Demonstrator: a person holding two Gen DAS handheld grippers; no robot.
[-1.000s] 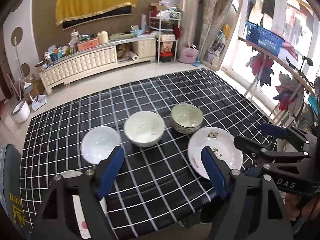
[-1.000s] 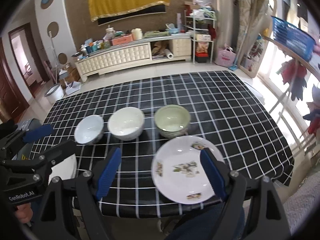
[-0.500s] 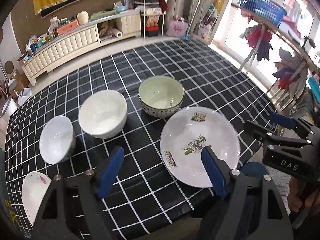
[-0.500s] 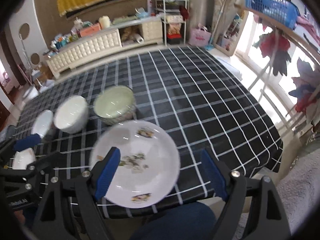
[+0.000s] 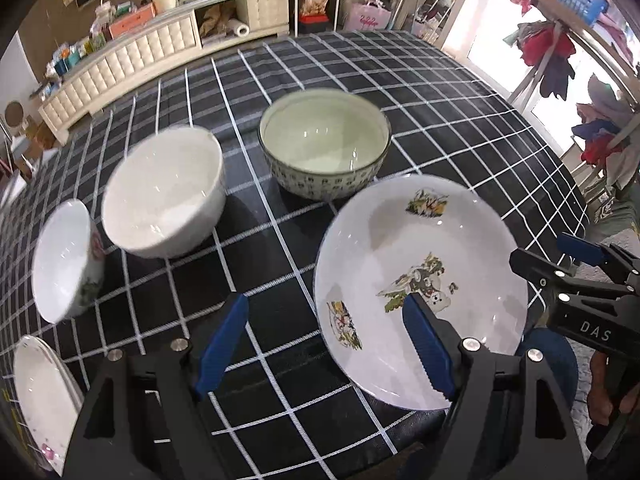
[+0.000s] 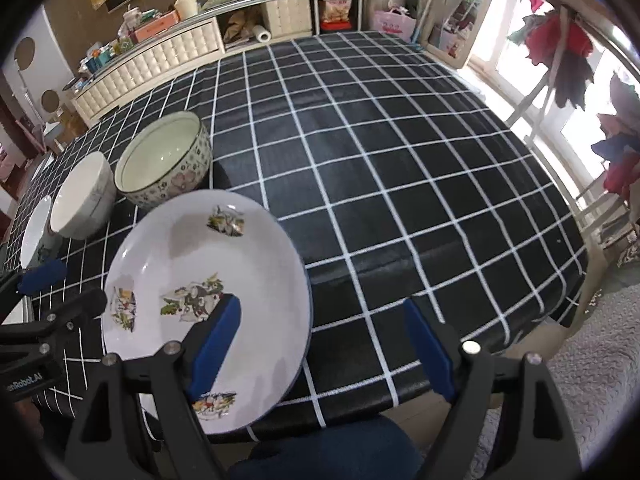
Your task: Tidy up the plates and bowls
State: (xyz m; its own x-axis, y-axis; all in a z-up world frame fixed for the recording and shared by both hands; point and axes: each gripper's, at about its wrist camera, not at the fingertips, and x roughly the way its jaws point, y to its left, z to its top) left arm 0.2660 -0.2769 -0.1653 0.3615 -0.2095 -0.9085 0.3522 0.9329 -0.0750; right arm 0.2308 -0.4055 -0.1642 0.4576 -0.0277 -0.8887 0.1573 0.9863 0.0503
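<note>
The right gripper's black frame, seen off to the side of the left one, carries the white letters "DAS" point(image 5: 595, 331); the left gripper's frame, seen from the right one, reads "enRobot.AI" point(image 6: 22, 381), its start cut off at the edge.

Both tools hang over the near edge of a table under a black tablecloth point(image 6: 380, 152) with a white grid. The left gripper point(image 5: 326, 350) is spread wide with nothing between its blue pads. The right gripper point(image 6: 320, 354) is likewise spread wide and empty.

A wide white plate point(image 5: 420, 280) printed with small cartoon pictures lies flat on the cloth; the left gripper's right pad and the right gripper's left pad each hover over its near part. Whether either pad touches it I cannot tell.

Beyond the plate, ahead of the left gripper, three bowls stand upright in a row, mouths up, all empty: a pale green bowl point(image 5: 324, 148) with a patterned outside just behind the plate, a plain white bowl point(image 5: 162, 192) to its left, then a smaller flowered bowl point(image 5: 64, 266). Further left, beside the left pad, a white plate with pink marks point(image 5: 40, 400) sits at the table's edge.
</note>
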